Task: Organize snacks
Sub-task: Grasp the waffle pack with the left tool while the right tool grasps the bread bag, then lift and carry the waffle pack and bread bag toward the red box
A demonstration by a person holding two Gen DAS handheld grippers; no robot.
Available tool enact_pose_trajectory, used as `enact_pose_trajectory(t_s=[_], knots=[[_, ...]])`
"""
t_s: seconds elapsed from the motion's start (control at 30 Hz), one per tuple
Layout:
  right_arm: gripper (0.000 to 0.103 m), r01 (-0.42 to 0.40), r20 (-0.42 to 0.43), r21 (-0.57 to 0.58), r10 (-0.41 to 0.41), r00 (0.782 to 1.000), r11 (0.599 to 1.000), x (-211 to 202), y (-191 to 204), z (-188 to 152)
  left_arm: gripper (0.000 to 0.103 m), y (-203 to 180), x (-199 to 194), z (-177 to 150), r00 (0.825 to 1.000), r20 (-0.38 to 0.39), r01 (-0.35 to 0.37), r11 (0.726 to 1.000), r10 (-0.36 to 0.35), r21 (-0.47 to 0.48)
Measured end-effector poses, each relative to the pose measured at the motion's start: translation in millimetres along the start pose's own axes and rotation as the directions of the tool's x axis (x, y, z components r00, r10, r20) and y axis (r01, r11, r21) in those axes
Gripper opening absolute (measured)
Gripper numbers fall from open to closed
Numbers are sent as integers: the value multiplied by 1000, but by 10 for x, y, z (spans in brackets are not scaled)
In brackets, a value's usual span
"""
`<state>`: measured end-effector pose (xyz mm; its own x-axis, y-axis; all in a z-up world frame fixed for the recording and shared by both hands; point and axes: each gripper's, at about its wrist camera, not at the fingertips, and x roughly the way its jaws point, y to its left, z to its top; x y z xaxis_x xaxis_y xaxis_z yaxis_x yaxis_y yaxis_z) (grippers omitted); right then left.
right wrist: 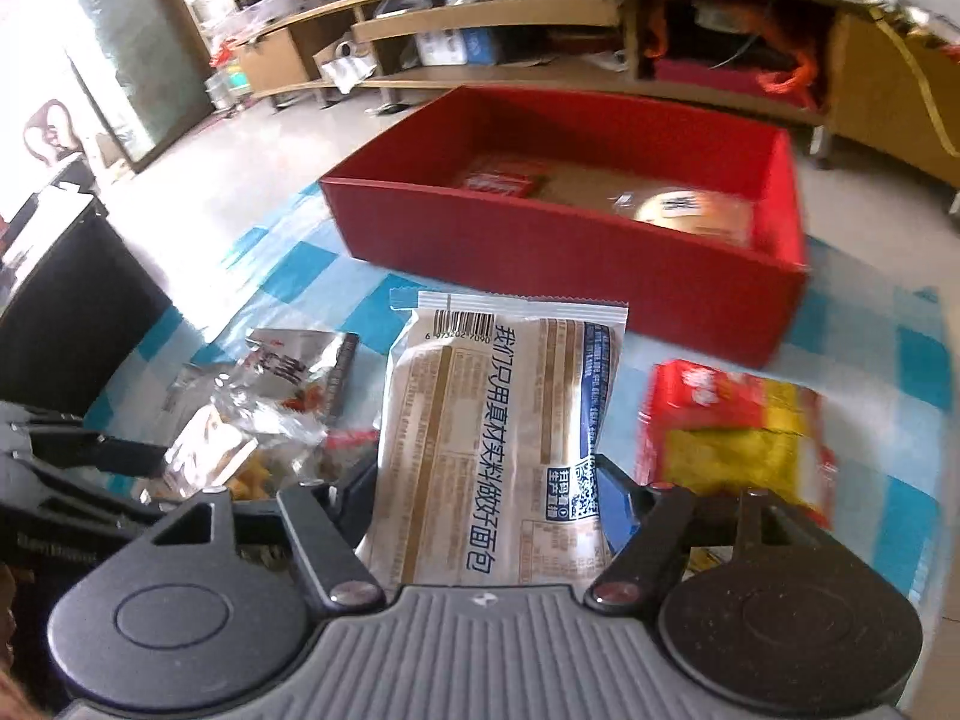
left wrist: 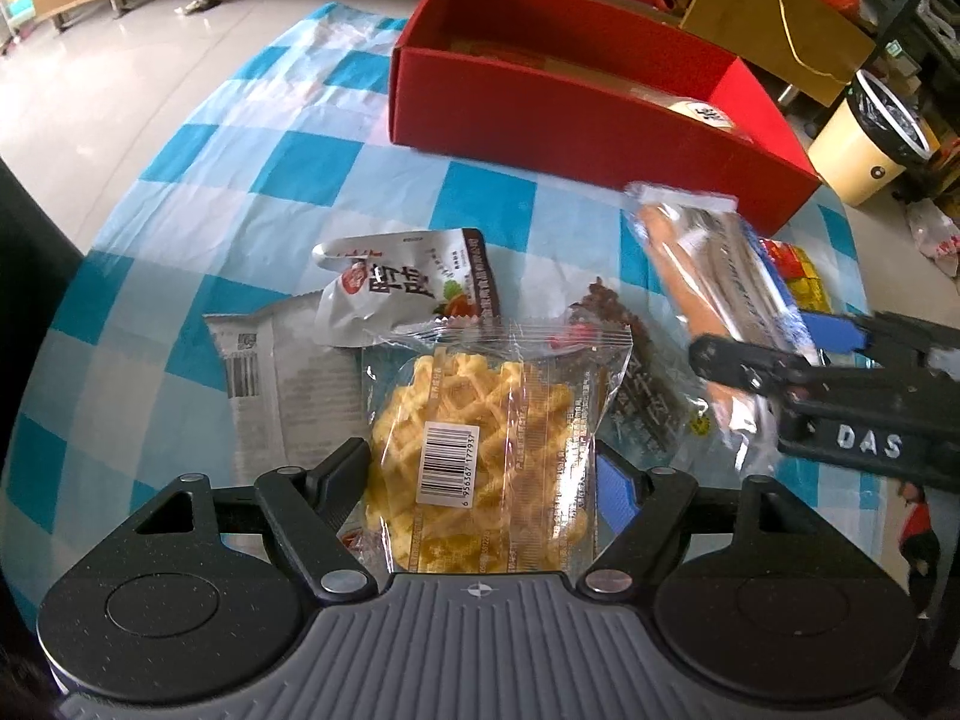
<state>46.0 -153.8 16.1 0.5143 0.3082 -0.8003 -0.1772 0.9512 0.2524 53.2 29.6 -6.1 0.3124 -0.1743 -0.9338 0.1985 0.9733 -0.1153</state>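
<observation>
Each hand-held gripper is clamped on 1 snack: the left hand-held gripper [left wrist: 480, 480] on a clear crinkly waffle packet [left wrist: 480, 456], the right hand-held gripper [right wrist: 486, 486] on a soft printed bread packet [right wrist: 498, 432]. Judging by this, both packets go next into the red cardboard box [right wrist: 540, 276] beyond, on the blue-checked table [left wrist: 240, 180].

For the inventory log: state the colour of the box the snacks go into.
Red: the box shows best in the right wrist view.

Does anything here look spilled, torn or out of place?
Nothing spilled or torn. Loose packets lie overlapping on the checked cloth, not yet in the red box. Each gripper holds one: left the waffle packet, right the bread packet.
</observation>
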Motion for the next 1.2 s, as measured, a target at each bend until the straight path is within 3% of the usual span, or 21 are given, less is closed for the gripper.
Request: enact_pose_trajectory(t_s=[0.3, 0.57, 0.67, 1.0, 1.2], knots=[[75, 52, -99, -46, -57, 993, 998, 174, 67, -187, 88, -144, 126, -102, 997, -17, -70, 994, 71, 82], [81, 56, -98, -54, -61, 993, 997, 291, 64, -146, 93, -118, 251, -130, 994, -59, -84, 992, 90, 98], [74, 62, -88, -74, -69, 994, 995, 264, 101, -165, 85, -136, 207, -129, 996, -54, -68, 992, 74, 107], [69, 34, -45, -43, -36, 998, 998, 25, 44, -131, 83, -180, -49, -53, 998, 33, -65, 993, 62, 103], [69, 30, -9, -25, -30, 1000, 999, -64, 10, -81, 83, -193, -59, 3, 997, 48, -62, 994, 58, 85]])
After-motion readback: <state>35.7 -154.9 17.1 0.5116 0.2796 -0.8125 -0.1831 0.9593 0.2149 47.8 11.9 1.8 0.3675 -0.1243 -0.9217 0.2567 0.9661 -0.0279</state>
